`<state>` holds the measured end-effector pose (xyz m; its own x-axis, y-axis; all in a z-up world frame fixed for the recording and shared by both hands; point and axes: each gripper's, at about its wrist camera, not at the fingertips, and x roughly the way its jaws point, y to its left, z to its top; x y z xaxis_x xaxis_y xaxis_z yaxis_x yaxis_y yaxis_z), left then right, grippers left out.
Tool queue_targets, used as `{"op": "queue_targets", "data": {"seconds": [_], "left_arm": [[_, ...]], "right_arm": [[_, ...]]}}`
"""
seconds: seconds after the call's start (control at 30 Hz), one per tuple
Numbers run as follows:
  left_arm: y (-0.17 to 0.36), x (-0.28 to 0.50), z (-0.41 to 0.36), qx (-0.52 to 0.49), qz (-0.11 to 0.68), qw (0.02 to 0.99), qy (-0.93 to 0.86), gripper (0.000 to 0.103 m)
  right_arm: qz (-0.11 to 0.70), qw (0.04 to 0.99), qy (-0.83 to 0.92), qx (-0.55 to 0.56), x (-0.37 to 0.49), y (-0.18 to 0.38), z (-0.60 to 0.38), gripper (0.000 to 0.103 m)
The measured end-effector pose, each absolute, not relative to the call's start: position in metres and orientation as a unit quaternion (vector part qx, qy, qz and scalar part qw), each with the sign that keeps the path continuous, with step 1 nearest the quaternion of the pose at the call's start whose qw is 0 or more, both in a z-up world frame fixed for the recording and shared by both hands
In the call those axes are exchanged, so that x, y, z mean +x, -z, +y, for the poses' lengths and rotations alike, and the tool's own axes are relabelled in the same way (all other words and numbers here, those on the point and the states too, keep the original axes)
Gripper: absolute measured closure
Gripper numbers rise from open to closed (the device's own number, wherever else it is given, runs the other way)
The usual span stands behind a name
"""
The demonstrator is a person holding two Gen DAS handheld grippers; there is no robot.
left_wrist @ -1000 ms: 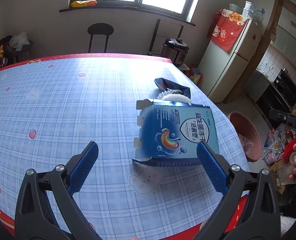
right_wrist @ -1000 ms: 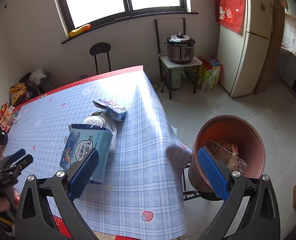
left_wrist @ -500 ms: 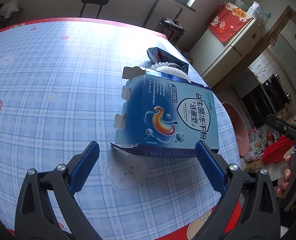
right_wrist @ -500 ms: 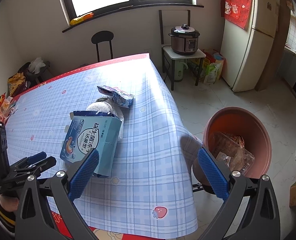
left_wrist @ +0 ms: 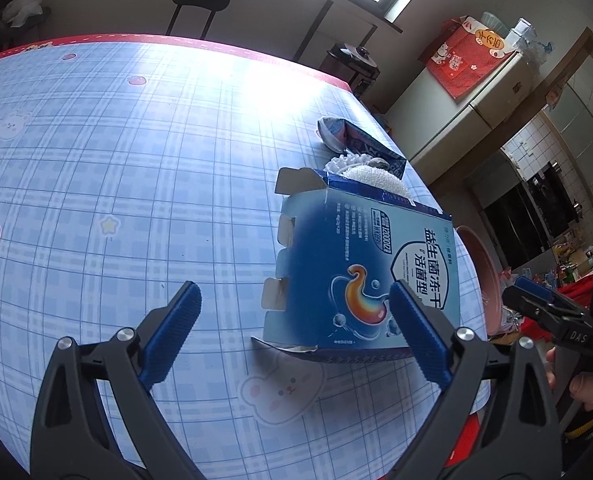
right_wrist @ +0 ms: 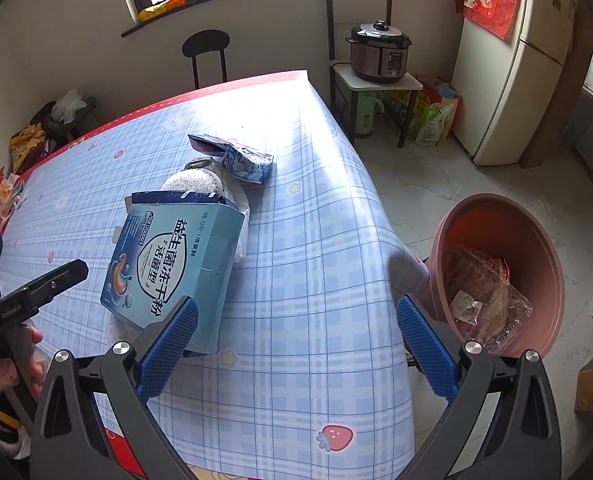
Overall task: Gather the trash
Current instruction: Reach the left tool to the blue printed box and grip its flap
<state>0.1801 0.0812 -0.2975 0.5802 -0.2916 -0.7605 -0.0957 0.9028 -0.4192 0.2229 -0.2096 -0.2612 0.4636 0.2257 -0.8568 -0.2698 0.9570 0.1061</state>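
An empty blue carton with open end flaps lies on the checked tablecloth. Behind it sit a white scrubber pad and a crumpled blue snack wrapper. My left gripper is open, low over the table, its right pad in front of the carton's near corner. My right gripper is open above the table's right edge, its left pad by the carton's near end. A terracotta bin holding plastic wrappers stands on the floor at the right.
The table drops off at its right edge beside the bin. A black stool stands behind the table, a pressure cooker on a small stand and a fridge farther right. A hand holds the other gripper.
My left gripper has moved closer to the carton and tilted down, so the carton fills more of its view. My right gripper has shifted left over the table toward the carton.
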Motion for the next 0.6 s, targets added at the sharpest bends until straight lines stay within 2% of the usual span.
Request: {"op": "queue_targets", "data": {"seconds": [0.23,0.6], "left_arm": [[0.307,0.207,0.091,-0.235,0.463,0.851,0.079,0.01],[0.344,0.26,0.089,-0.309,0.483,0.8,0.174,0.01]], "right_arm": [[0.517,0.843,-0.146,-0.04,0.23,0.281,-0.195,0.005],[0.522,0.846,-0.103,-0.032,0.229,0.281,-0.231,0.005]]}}
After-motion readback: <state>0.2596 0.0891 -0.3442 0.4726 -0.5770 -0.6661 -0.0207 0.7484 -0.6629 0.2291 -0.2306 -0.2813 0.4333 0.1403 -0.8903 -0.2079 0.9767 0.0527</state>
